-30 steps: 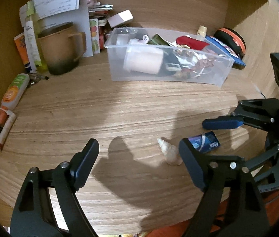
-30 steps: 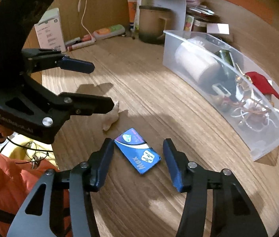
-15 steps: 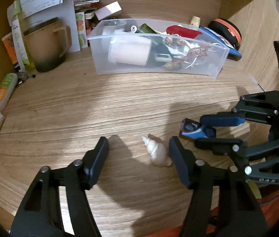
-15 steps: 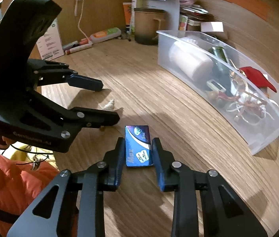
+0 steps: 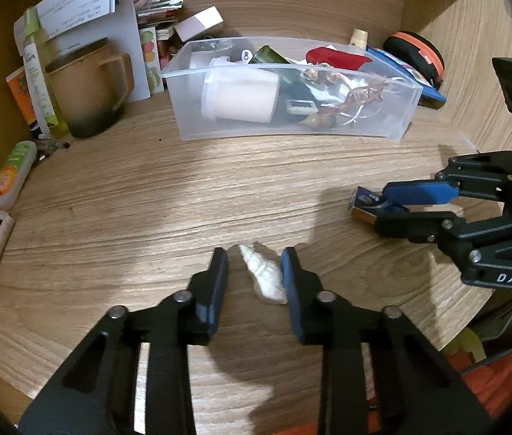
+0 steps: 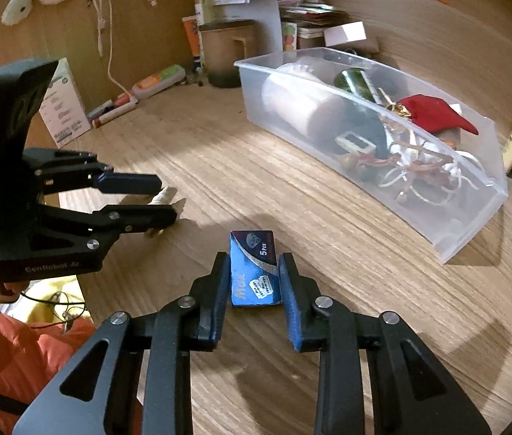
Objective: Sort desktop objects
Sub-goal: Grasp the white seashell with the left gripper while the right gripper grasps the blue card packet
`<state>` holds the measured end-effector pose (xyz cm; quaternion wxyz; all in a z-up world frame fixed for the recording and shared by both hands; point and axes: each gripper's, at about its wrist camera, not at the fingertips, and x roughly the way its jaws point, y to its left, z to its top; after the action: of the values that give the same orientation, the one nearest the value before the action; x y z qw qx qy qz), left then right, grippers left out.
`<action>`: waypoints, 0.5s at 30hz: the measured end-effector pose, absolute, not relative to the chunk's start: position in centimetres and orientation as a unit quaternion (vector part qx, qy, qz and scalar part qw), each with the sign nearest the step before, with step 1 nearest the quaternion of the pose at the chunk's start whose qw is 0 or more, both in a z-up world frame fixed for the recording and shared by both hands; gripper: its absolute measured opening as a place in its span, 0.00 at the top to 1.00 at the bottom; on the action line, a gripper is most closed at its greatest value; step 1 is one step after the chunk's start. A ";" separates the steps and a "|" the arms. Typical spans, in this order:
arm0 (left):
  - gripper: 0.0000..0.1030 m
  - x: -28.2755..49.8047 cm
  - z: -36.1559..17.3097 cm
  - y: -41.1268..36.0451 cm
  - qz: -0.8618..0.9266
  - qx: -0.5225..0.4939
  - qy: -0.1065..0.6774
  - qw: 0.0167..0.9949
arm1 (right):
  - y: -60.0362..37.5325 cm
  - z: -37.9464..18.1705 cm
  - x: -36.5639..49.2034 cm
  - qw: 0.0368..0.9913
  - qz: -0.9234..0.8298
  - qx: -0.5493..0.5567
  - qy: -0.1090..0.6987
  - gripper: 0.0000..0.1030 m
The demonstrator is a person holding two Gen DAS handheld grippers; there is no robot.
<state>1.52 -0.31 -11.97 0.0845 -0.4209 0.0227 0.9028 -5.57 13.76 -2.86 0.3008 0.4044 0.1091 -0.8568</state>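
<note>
A white spiral shell (image 5: pixel 265 279) lies on the wooden desk between the fingers of my left gripper (image 5: pixel 252 253). The jaws are closing: the right pad touches the shell, while a strip of desk still shows by the left pad. From the right wrist view, the left gripper (image 6: pixel 167 197) straddles the shell (image 6: pixel 164 195). My right gripper (image 6: pixel 252 257) is shut on a small blue "Max" box (image 6: pixel 254 272), gripped by its long sides just above the desk. In the left wrist view that box (image 5: pixel 364 201) pokes out of the right gripper (image 5: pixel 382 206).
A clear plastic bin (image 5: pixel 219 123) holding several odds and ends stands at the back. Left of it are a tan mug (image 5: pixel 85 90), papers and a green-orange tube (image 5: pixel 13 174). A round orange-black case (image 5: pixel 415 54) sits back right. An orange sleeve (image 6: pixel 2 344) is near the desk's front edge.
The left jaws have narrowed from wide apart to close around the shell. The right jaws closed on the blue box, which turned in line with the fingers.
</note>
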 end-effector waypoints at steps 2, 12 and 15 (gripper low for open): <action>0.83 1.3 -12.0 -0.6 0.903 -0.421 0.018 0.081 | 13.9 -2.6 -5.7 0.299 -0.859 0.403 0.103 0.76; 0.84 1.3 -11.9 -2.4 0.908 -0.415 -0.012 0.060 | 14.9 -1.7 -6.5 0.285 -0.866 0.404 0.076 0.76; 0.84 1.2 -11.5 -2.5 0.909 -0.412 -0.011 0.061 | 15.1 -1.4 -6.7 0.283 -0.868 0.401 0.071 0.76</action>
<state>1.21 -2.51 -11.53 0.0608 -0.4117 -0.0112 0.9092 -6.69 15.09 -1.36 0.2833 0.4006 0.0708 -0.8685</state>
